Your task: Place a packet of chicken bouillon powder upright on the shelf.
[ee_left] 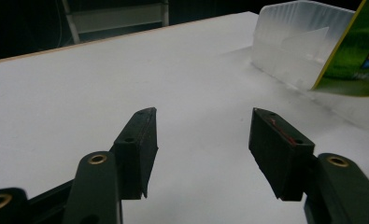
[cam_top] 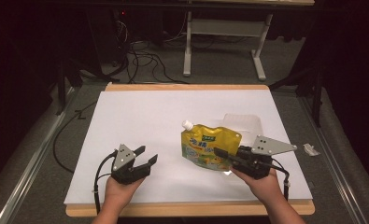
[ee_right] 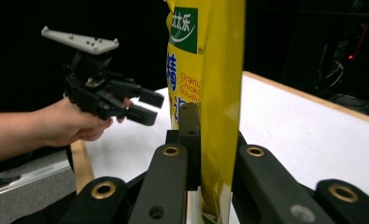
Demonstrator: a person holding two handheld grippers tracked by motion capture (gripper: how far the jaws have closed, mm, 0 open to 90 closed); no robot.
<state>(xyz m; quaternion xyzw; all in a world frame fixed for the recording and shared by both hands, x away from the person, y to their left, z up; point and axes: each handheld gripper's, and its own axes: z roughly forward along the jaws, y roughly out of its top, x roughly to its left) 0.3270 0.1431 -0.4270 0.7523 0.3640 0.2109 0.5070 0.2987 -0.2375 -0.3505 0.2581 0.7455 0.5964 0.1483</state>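
Note:
A yellow spout pouch (cam_top: 205, 140) with a white cap and green label is lifted off the white sheet (cam_top: 163, 112), right of centre. My right gripper (cam_top: 218, 153) is shut on the pouch's lower right edge. In the right gripper view the pouch (ee_right: 205, 60) hangs upright, pinched between the jaws of the right gripper (ee_right: 210, 126). My left gripper (cam_top: 148, 154) hovers at the front left, open, with nothing between its fingers. In the left gripper view the left gripper (ee_left: 203, 116) points over bare sheet, the pouch (ee_left: 355, 60) off at the far right.
A translucent plastic container (cam_top: 240, 122) stands just behind the pouch, also seen as the container (ee_left: 294, 42) in the left gripper view. A crumpled scrap (cam_top: 310, 149) lies off the sheet at the right. The wooden table edge (cam_top: 187, 208) runs along the front.

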